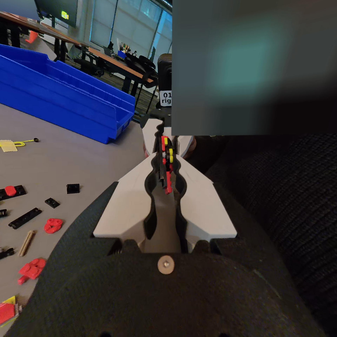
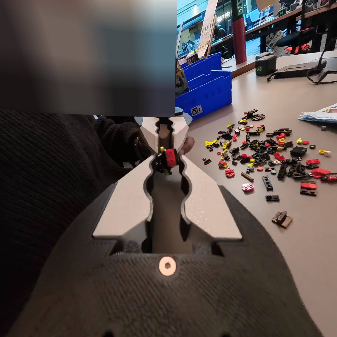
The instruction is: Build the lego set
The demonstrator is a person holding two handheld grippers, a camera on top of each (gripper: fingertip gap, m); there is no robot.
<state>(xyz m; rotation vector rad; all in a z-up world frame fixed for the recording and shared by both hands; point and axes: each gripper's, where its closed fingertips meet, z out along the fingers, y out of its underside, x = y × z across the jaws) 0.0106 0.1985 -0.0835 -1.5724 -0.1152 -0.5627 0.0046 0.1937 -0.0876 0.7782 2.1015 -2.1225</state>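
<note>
A small lego assembly [image 1: 166, 175] of red, black and yellow pieces hangs above the table edge, pinched between both grippers, which face each other tip to tip. My left gripper [image 1: 165, 158] is shut on its near end. My right gripper [image 1: 160, 133] grips its far end. In the right wrist view my right gripper [image 2: 167, 160] is shut on the assembly [image 2: 170, 157], red studs facing the camera, and my left gripper [image 2: 164, 135] meets it from behind. A pile of loose lego pieces [image 2: 269, 151] lies on the grey table [image 2: 255, 100].
A long blue bin [image 1: 63, 94] lies at the back left, with loose black and red pieces [image 1: 52, 225] in front. More blue bins [image 2: 206, 91], a booklet [image 2: 321, 114] and a brown piece [image 2: 281, 218] are on the table. A person's dark sleeve [image 2: 45, 164] fills the near side.
</note>
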